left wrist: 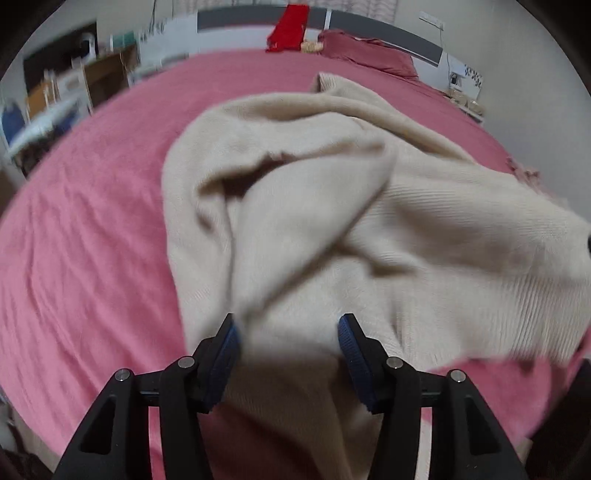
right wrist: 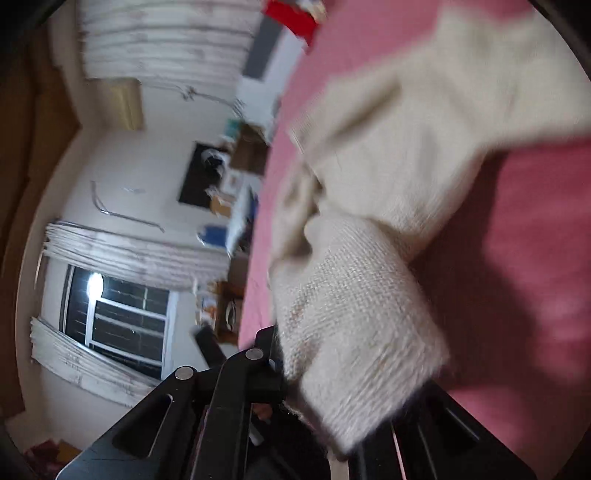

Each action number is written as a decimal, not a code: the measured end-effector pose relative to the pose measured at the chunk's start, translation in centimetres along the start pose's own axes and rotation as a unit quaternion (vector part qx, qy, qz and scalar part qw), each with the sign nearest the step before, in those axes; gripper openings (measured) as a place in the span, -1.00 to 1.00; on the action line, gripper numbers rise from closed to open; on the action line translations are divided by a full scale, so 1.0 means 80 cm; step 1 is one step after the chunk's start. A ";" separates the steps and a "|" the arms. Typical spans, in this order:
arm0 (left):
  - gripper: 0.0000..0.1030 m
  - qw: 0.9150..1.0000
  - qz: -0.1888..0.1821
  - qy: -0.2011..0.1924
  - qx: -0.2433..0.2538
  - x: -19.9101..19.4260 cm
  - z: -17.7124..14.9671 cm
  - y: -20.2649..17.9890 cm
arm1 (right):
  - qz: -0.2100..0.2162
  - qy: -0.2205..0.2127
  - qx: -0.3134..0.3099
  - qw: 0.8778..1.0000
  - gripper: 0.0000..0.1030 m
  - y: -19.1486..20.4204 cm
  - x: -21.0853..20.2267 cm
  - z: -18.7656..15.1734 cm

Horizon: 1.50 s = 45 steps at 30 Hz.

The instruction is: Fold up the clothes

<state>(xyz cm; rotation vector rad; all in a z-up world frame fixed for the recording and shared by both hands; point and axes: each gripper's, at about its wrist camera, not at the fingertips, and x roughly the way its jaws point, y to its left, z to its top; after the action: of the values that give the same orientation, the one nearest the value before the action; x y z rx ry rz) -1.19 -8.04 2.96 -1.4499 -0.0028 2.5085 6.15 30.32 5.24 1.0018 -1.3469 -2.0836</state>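
Note:
A cream knit sweater (left wrist: 332, 206) lies crumpled on the pink bed (left wrist: 92, 240). My left gripper (left wrist: 288, 332) is open, its blue-padded fingers (left wrist: 229, 343) apart, with a fold of the sweater hanging between them. In the right wrist view, which is rolled sideways, my right gripper (right wrist: 332, 373) is shut on the sweater's ribbed edge (right wrist: 354, 321) and holds it lifted above the bed (right wrist: 535, 277). The cloth covers the right gripper's fingertips.
A red garment (left wrist: 290, 27) and a dark pink pillow (left wrist: 365, 51) lie at the headboard. Desks and shelves (left wrist: 74, 85) stand beyond the bed's left side. A window (right wrist: 122, 317) and curtains show in the right wrist view.

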 end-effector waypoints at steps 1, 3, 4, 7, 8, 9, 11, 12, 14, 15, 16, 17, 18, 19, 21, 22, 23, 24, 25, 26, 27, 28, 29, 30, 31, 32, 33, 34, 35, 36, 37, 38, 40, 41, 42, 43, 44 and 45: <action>0.06 1.000 -0.002 0.008 -0.017 -0.002 -0.005 0.007 | -0.007 -0.020 -0.008 1.000 -0.86 0.005 -0.029 0.006; 0.06 0.998 -0.005 0.023 -0.050 -0.007 -0.015 0.022 | -0.022 -0.059 -0.025 0.998 -0.86 0.015 -0.086 0.019; 0.06 0.998 0.003 0.019 -0.062 -0.008 -0.020 0.028 | -0.047 -0.069 -0.033 0.996 -0.86 0.013 -0.108 0.024; 0.06 0.994 0.043 0.024 -0.100 -0.006 -0.026 0.046 | -0.222 -0.059 -0.030 0.973 -0.62 -0.021 -0.140 0.029; 0.06 0.992 0.055 0.028 -0.111 -0.004 -0.028 0.051 | -0.285 -0.053 -0.025 0.957 -0.44 -0.033 -0.143 0.026; 0.06 0.992 0.060 0.027 -0.111 -0.005 -0.029 0.051 | -0.346 -0.047 -0.021 0.937 -0.21 -0.045 -0.146 0.023; 0.08 0.991 0.072 0.026 -0.113 -0.006 -0.031 0.051 | -0.437 -0.076 -0.035 0.896 -0.02 -0.042 -0.149 0.007; 0.08 0.990 0.090 0.022 -0.108 -0.010 -0.032 0.046 | -0.454 -0.091 -0.045 0.885 0.09 -0.035 -0.149 -0.001; 0.08 0.986 0.126 -0.002 -0.105 -0.026 -0.031 0.044 | -0.472 -0.120 -0.066 0.871 0.32 -0.017 -0.147 -0.015; 0.08 0.984 0.143 -0.014 -0.104 -0.033 -0.031 0.043 | -0.473 -0.134 -0.076 0.868 0.41 -0.006 -0.145 -0.022; 0.08 0.984 0.148 -0.023 -0.100 -0.038 -0.029 0.040 | -0.473 -0.148 -0.086 0.864 0.45 0.005 -0.144 -0.028; 0.08 0.983 0.153 -0.031 -0.097 -0.043 -0.028 0.037 | -0.446 -0.146 -0.097 0.878 0.54 0.017 -0.130 -0.035; 0.08 0.982 0.167 -0.028 -0.086 -0.042 -0.027 0.037 | -0.417 -0.135 -0.106 0.892 0.58 0.021 -0.121 -0.041; 0.08 0.980 0.181 -0.025 -0.077 -0.041 -0.027 0.036 | -0.377 -0.109 -0.116 0.912 0.58 0.024 -0.103 -0.042; 0.08 0.974 0.210 -0.029 -0.076 -0.038 -0.028 0.034 | -0.324 -0.038 -0.139 0.935 0.58 0.027 -0.049 -0.052; 0.08 0.974 0.206 -0.032 -0.086 -0.041 -0.030 0.040 | -0.320 -0.016 -0.147 0.936 0.58 0.027 -0.032 -0.058; 0.08 0.974 0.199 -0.037 -0.099 -0.042 -0.030 0.043 | -0.315 0.019 -0.161 0.935 0.58 0.025 -0.004 -0.067; 0.08 0.974 0.200 -0.037 -0.104 -0.043 -0.030 0.045 | -0.318 0.040 -0.169 0.932 0.58 0.021 0.013 -0.074; 0.08 0.973 0.201 -0.038 -0.109 -0.043 -0.030 0.047 | -0.325 0.060 -0.175 0.927 0.58 0.013 0.030 -0.082; 0.08 0.972 0.206 -0.040 -0.108 -0.048 -0.032 0.048 | -0.331 0.088 -0.172 0.924 0.58 0.000 0.049 -0.090; 0.08 0.971 0.211 -0.043 -0.107 -0.053 -0.034 0.049 | -0.340 0.098 -0.173 0.919 0.58 -0.007 0.059 -0.096; 0.08 0.972 0.205 -0.048 -0.104 -0.055 -0.034 0.048 | -0.353 0.094 -0.186 0.912 0.59 -0.010 0.064 -0.102; 0.08 0.973 0.200 -0.053 -0.101 -0.056 -0.034 0.047 | -0.354 0.095 -0.210 0.906 0.68 -0.009 0.066 -0.108; 0.08 0.974 0.195 -0.059 -0.098 -0.058 -0.034 0.045 | -0.355 0.095 -0.234 0.900 0.78 -0.008 0.068 -0.114; 0.08 0.973 0.200 -0.063 -0.098 -0.060 -0.034 0.045 | -0.356 0.095 -0.257 0.893 0.80 -0.006 0.070 -0.120; 0.07 0.971 0.205 -0.071 -0.101 -0.063 -0.031 0.046 | -0.363 0.100 -0.279 0.883 0.80 -0.005 0.071 -0.126; 0.07 0.971 0.200 -0.078 -0.104 -0.066 -0.032 0.047 | -0.370 0.107 -0.299 0.873 0.80 -0.005 0.073 -0.130; 0.07 0.972 0.192 -0.083 -0.106 -0.067 -0.032 0.048 | -0.369 0.106 -0.294 0.875 0.81 -0.005 0.071 -0.128; 0.07 0.973 0.186 -0.087 -0.107 -0.067 -0.032 0.048 | -0.367 0.105 -0.289 0.878 0.81 -0.005 0.068 -0.126; 0.07 0.973 0.192 -0.077 -0.101 -0.059 -0.030 0.048 | -0.366 0.105 -0.285 0.880 0.82 -0.005 0.066 -0.124; 0.07 0.973 0.204 -0.061 -0.094 -0.047 -0.026 0.049 | -0.364 0.104 -0.280 0.882 0.84 -0.006 0.064 -0.122; 0.07 0.972 0.214 -0.045 -0.087 -0.034 -0.023 0.050 | -0.363 0.103 -0.275 0.884 0.89 -0.006 0.061 -0.120; 0.06 0.977 0.193 -0.003 -0.088 -0.006 -0.019 0.055 | -0.359 0.102 -0.265 0.889 0.94 -0.006 0.057 -0.116; 0.06 0.979 0.181 0.017 -0.089 0.008 -0.017 0.057 | -0.358 0.101 -0.261 0.891 0.95 -0.007 0.054 -0.115; 0.06 0.980 0.170 0.021 -0.097 0.012 -0.016 0.059 | -0.356 0.100 -0.256 0.893 0.95 -0.007 0.052 -0.113; 0.06 0.982 0.155 0.018 -0.107 0.013 -0.016 0.062 | -0.354 0.099 -0.251 0.895 0.95 -0.007 0.050 -0.111; 0.05 0.983 0.130 0.015 -0.127 0.009 -0.016 0.067 | -0.353 0.098 -0.246 0.897 0.95 -0.007 0.047 -0.109; 0.03 0.984 0.102 0.009 -0.144 0.003 -0.017 0.072 | -0.351 0.099 -0.245 0.898 0.95 -0.007 0.045 -0.107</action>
<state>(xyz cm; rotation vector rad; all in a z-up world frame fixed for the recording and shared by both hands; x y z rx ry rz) -1.37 -13.77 1.37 -1.6569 -0.2351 2.7510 10.55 23.11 1.39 1.5495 -0.3112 -2.5310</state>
